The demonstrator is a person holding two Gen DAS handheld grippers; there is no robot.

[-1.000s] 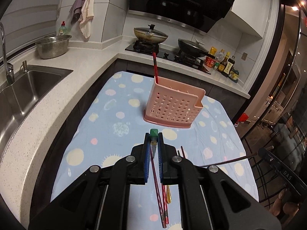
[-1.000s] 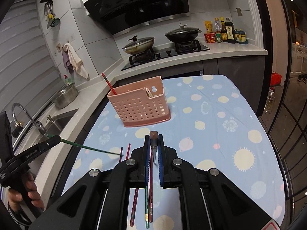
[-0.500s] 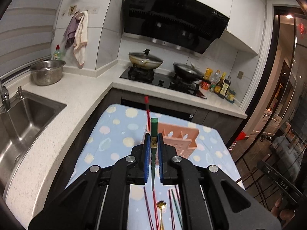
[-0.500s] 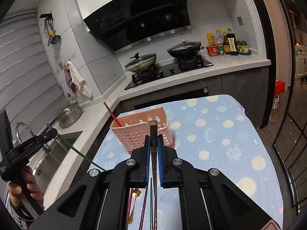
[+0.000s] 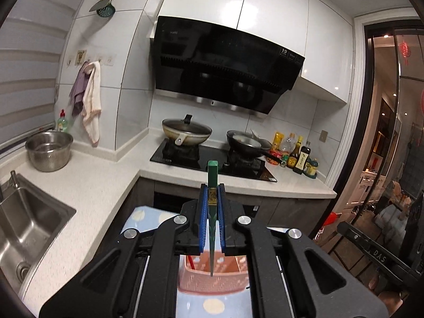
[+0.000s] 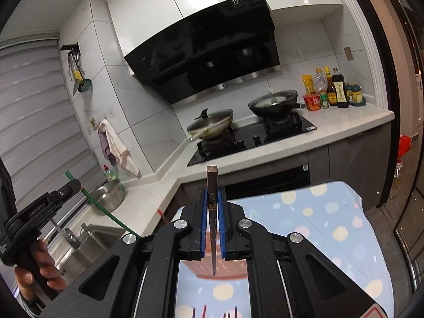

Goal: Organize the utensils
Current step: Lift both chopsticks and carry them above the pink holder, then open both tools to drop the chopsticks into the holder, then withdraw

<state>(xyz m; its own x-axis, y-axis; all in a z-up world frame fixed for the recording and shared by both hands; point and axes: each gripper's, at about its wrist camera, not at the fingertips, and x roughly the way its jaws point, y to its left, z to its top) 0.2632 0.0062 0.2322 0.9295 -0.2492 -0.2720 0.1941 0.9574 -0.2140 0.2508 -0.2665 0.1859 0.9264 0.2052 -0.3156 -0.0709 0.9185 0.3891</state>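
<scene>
Both claws alike: matte black plastic linkage arms w/ triangular cut-outs, four round silver screws each, blue ribbed pads inside fingers. Left claw [image 5: 212, 206], right claw [image 6: 212, 209]. In right wrist view, left unit's black pistol handle w/ small white lettering, hand [image 6: 39, 273] wrapped round the grip.

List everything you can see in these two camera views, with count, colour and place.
green chopstick: one, green, clamped in left gripper
brown chopstick: one, dark brown, clamped in right gripper
utensil basket: one, pink, on table below the grippers
red chopstick: one, red, standing in basket
tablecloth: one, blue with dots, on table
woks: two, dark, on stove
steel bowl: one, silver, on counter by sink
sauce bottles: several, mixed, counter right of stove
towels: two, cream and purple, wall hook
left gripper: black, blue pads, shut
right gripper: black, blue pads, shut
</scene>
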